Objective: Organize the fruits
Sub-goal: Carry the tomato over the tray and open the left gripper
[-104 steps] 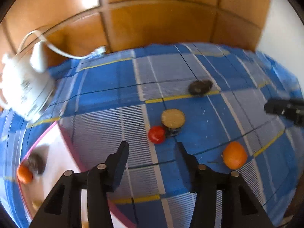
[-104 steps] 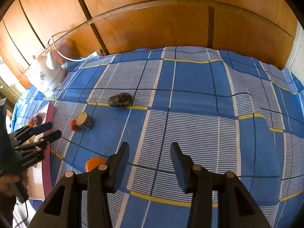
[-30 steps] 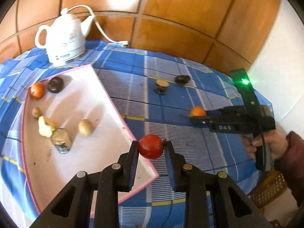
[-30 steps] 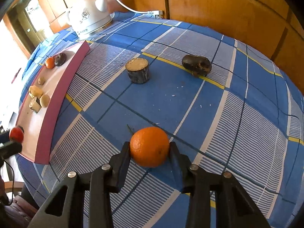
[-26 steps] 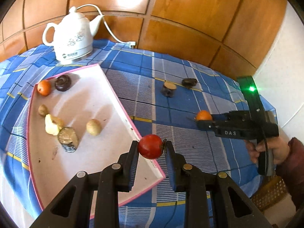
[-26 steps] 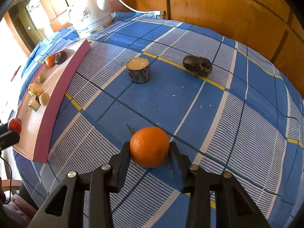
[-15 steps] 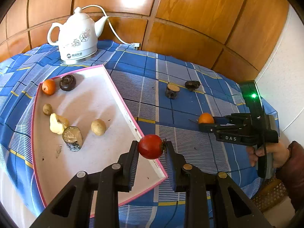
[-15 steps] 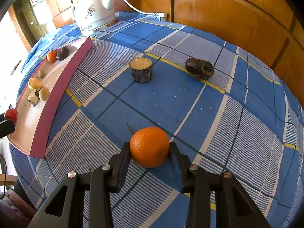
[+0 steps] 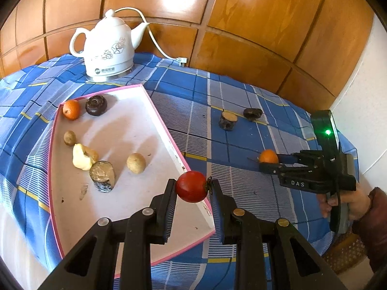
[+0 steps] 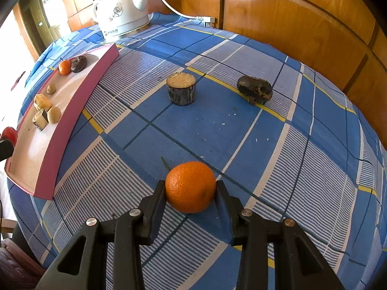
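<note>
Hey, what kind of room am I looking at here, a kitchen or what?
Probably a home dining or kitchen corner: a table under a blue checked tablecloth, a white electric kettle plugged in by its cord, and wood-panelled walls behind. No stove or sink shows.

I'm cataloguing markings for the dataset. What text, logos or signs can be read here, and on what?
"DAS": white letters on the right gripper body, left wrist view.
Kettle: round logo with small print on the base, too blurred to read; flower pattern, no words.
Nothing else carries text.
</note>
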`<control>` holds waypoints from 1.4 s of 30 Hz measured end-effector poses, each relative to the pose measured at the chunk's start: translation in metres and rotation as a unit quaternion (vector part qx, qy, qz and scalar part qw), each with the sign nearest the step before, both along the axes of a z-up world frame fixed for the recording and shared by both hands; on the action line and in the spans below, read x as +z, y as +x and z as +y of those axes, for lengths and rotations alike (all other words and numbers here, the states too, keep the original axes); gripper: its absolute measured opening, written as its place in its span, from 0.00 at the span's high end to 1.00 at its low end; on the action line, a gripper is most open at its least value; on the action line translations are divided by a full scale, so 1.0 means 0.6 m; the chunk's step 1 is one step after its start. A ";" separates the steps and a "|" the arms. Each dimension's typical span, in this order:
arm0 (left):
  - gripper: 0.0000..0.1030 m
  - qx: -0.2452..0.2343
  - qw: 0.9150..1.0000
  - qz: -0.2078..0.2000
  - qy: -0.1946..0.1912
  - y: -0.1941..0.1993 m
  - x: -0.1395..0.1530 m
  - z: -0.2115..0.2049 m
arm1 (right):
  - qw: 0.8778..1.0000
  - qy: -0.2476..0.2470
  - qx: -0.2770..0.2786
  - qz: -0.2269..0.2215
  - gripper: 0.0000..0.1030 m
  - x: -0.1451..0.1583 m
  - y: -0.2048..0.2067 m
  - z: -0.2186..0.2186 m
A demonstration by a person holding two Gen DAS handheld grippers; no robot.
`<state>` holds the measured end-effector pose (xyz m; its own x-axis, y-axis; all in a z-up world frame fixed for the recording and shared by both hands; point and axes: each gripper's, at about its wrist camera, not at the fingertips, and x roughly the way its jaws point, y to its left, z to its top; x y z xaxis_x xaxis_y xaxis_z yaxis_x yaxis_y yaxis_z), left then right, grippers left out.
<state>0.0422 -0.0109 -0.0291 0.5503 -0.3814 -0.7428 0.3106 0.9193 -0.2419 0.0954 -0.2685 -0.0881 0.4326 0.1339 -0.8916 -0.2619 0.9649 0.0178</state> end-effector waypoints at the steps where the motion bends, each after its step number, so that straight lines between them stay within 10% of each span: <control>1: 0.73 0.004 1.000 0.000 0.000 0.001 0.000 0.003 | 1.000 -0.001 0.001 0.000 0.61 0.000 0.000 0.000; 42: 0.73 0.152 0.988 0.006 -0.025 0.118 -0.003 0.171 | 1.000 -0.011 0.006 -0.003 0.61 -0.002 -0.001 0.005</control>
<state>0.1133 0.0917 -0.0311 0.6368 -0.2359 -0.7340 0.0189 0.9565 -0.2910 0.0950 -0.2657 -0.0893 0.4356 0.1196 -0.8922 -0.2732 0.9619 -0.0044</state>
